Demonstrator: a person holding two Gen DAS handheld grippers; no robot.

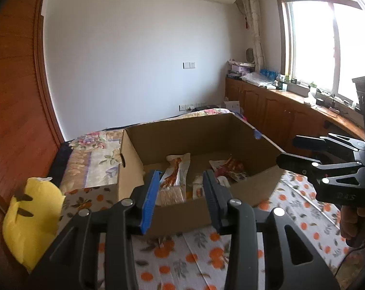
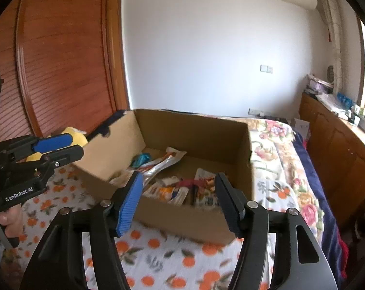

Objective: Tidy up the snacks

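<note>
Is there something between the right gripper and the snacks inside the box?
Only the box's near wall. The open, empty right gripper is in front of this wall, outside the cardboard box. The snacks lie on the box floor behind it. The top is open, so nothing visible blocks reaching from above.

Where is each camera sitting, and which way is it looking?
Left wrist view: sits on the left gripper, looking forward and down into the cardboard box of snack packets; its own open fingers show, plus the right gripper and a hand at the right edge.
Right wrist view: sits on the right gripper, facing the same box; its open fingers show, plus the left gripper and a hand at the left edge.
Shared: box, orange-print cloth, yellow plush toy.
</note>
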